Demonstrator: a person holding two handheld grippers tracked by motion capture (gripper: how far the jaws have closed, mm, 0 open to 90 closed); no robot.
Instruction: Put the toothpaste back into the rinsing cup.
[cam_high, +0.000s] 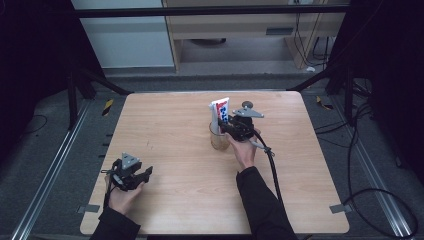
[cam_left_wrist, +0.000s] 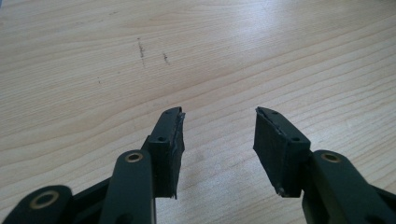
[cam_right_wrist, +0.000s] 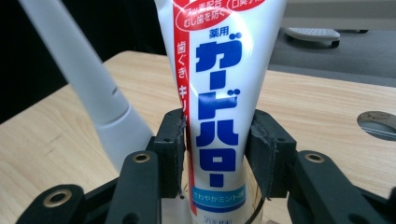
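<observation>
Toothpaste tube: upright in cup, between right hand-held gripper's part-open jaws, grip uncertain; left hand-held gripper open, empty, well apart.

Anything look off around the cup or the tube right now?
Nothing spilled or damaged. The toothpaste tube stands upright in the clear cup beside a white handle, between the right gripper fingers. The left gripper rests open over bare table.

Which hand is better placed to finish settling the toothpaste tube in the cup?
Right. The right tool already brackets the toothpaste tube standing in the cup. The left tool sits open over bare table, well away near the front-left corner.
</observation>
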